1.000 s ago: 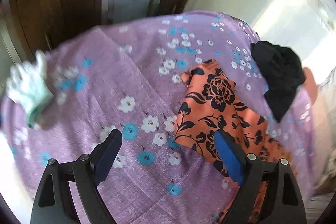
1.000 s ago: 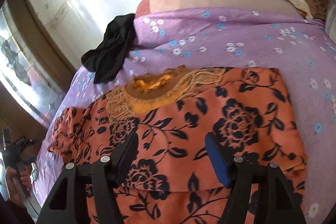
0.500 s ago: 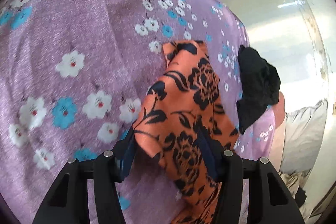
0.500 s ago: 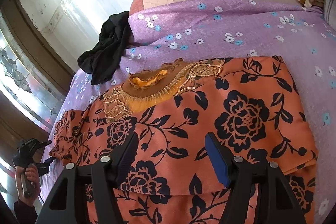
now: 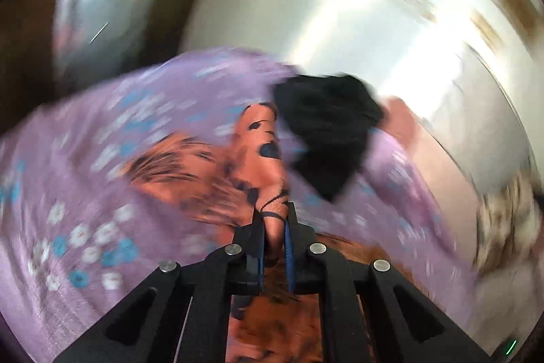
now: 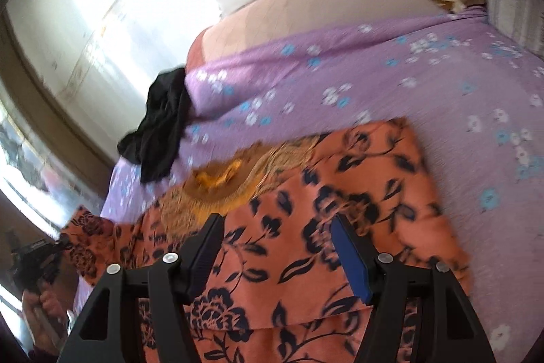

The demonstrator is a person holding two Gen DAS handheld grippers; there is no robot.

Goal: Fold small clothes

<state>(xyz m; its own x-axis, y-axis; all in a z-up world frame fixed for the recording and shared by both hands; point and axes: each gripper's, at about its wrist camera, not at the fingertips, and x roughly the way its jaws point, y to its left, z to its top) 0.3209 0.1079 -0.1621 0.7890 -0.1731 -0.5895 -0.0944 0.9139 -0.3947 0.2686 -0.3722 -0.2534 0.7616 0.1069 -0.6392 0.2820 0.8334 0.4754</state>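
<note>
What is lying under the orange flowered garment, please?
The orange garment lies on a purple flowered sheet, which shows around it on the far and right sides. Whether anything else lies beneath the garment cannot be seen; the cloth covers it.

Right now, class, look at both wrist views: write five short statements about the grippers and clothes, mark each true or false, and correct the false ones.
1. The left gripper is shut on the orange garment. True.
2. The right gripper grips the garment. False: its jaws stand open above it.
3. The black cloth lies on the garment. False: it lies apart, at the edge of the purple sheet.
4. The garment has a black flower print. True.
5. The sheet is plain. False: it has small flowers.
</note>
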